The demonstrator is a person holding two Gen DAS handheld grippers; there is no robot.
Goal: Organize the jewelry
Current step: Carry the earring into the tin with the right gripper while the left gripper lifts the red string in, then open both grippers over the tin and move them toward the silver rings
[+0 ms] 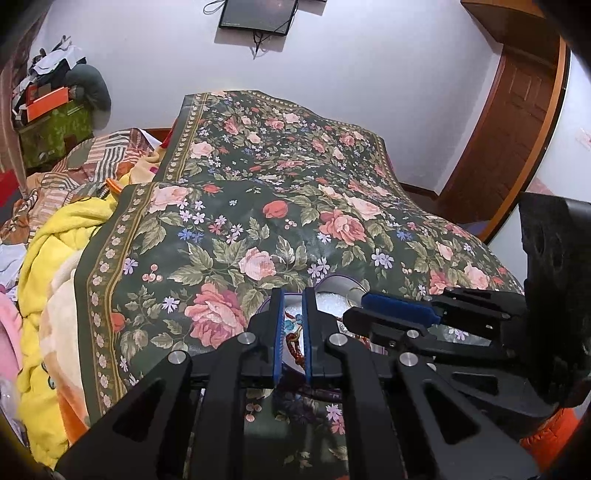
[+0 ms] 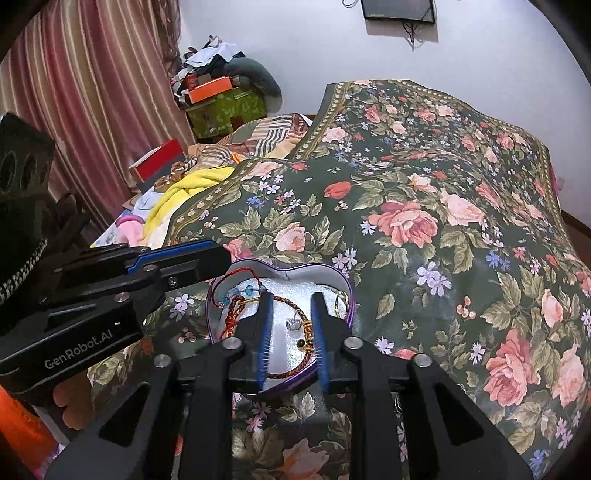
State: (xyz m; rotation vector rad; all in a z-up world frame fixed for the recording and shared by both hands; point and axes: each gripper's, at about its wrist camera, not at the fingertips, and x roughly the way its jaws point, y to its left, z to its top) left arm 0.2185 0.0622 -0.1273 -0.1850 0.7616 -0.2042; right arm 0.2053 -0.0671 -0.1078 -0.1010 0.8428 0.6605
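**Q:** Where is the jewelry?

**A:** In a heart-shaped tin (image 2: 349, 295) with a purple rim, sitting on the flowered cloth (image 2: 424, 192) that covers the bed. Its floor is pale and glittery. Inside: a braided red-brown bracelet (image 2: 291, 371) with gold wraps and a dark bead, a red cord with blue beads (image 2: 243, 290) toward the far left lobe, a small silver charm (image 2: 293, 324) near the middle, and a gold ring (image 2: 341, 301) against the right wall.

**Q:** Your right gripper?

**A:** My right gripper (image 2: 291, 325) hangs over the tin — jaws spread, blue pads either side of the charm, the bracelet running beneath both. Nothing is between the pads that I can call held.

**Q:** And the left?

**A:** My left gripper (image 1: 293, 325) stands over the tin's near-left edge, jaws narrowly parted. Through the slit I see blue beads and red-brown cord; whether the pads touch them I cannot tell. From the right wrist view its closed-looking tip sits at the tin's left rim, just beside the beaded cord.

**Q:** Surroundings?

**A:** Yellow blanket (image 1: 55, 236) bunched left of the cloth; dark screen (image 1: 256, 16) on the white wall.
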